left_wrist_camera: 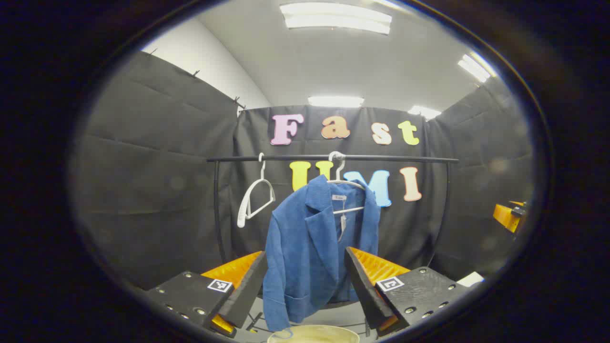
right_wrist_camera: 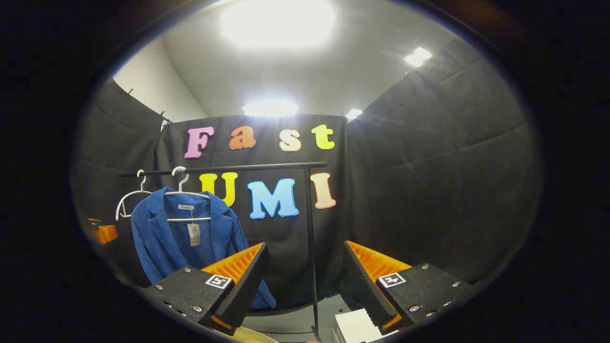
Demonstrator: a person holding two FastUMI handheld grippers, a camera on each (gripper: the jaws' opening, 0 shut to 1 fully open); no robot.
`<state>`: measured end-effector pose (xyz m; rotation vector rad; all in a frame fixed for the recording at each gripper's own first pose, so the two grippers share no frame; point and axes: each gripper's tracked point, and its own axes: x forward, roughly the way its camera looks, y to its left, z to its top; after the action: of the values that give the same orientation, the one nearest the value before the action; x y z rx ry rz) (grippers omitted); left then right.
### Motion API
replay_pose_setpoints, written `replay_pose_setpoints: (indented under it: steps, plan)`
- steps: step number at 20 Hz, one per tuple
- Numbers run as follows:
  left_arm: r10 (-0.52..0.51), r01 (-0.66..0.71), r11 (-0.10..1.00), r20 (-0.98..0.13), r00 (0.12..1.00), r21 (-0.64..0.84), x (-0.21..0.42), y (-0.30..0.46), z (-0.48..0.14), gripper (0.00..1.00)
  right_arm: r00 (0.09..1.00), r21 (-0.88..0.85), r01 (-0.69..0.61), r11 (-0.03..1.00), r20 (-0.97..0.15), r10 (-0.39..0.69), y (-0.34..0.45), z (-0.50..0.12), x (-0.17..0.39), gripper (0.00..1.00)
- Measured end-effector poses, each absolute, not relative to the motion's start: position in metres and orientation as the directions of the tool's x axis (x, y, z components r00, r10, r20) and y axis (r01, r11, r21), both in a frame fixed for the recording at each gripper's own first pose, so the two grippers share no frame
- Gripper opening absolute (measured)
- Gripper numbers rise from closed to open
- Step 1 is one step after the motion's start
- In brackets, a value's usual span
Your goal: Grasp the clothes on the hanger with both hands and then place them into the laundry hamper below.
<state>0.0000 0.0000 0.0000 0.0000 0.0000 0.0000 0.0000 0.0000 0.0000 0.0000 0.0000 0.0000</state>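
Left gripper view: left gripper [left_wrist_camera: 305,286] has its fingers spread wide, nothing between them. The blue jacket [left_wrist_camera: 312,247] is on its white hanger [left_wrist_camera: 344,183], hooked over the black rail [left_wrist_camera: 333,157]. It hangs below the rail, roughly mid-span, and sits framed in the gap between the fingers but well behind them, no contact. An empty hanger [left_wrist_camera: 255,195] hangs from the rail to the jacket's left. The rim of the laundry hamper [left_wrist_camera: 312,334] shows under the jacket's hem (only a pale curved edge visible). The right gripper [left_wrist_camera: 509,215] shows far off to the right of the rail.

Right gripper view: right gripper [right_wrist_camera: 305,286] is also spread apart and empty. It points past the rail's right post [right_wrist_camera: 310,247], so the jacket is off to the left of it, below the rail's left end, near that finger in the picture but behind it. A white block [right_wrist_camera: 355,326] sits low near the post's foot; can't tell what it is.

Progress: nothing done yet. Approach stage at best. Left looks lined up; right needs to swing toward the jacket. Remaining: both grasps, lift off the hanger, lower into the hamper.
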Motion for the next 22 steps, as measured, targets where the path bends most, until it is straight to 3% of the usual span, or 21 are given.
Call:
replay_pose_setpoints:
  steps: [15,22]
  plan:
    - [-0.034,0.034,0.999,0.018,0.999,0.006,-0.013,-0.013,-0.026,0.93,0.998,-0.061,-0.042,0.997,-0.050,0.039,0.019,-0.018,0.006,0.96]
    - [-0.024,0.020,0.997,-0.043,0.999,-0.081,-0.010,-0.013,-0.049,0.93,0.994,-0.038,-0.081,0.996,-0.083,0.078,0.034,-0.021,0.005,0.96]
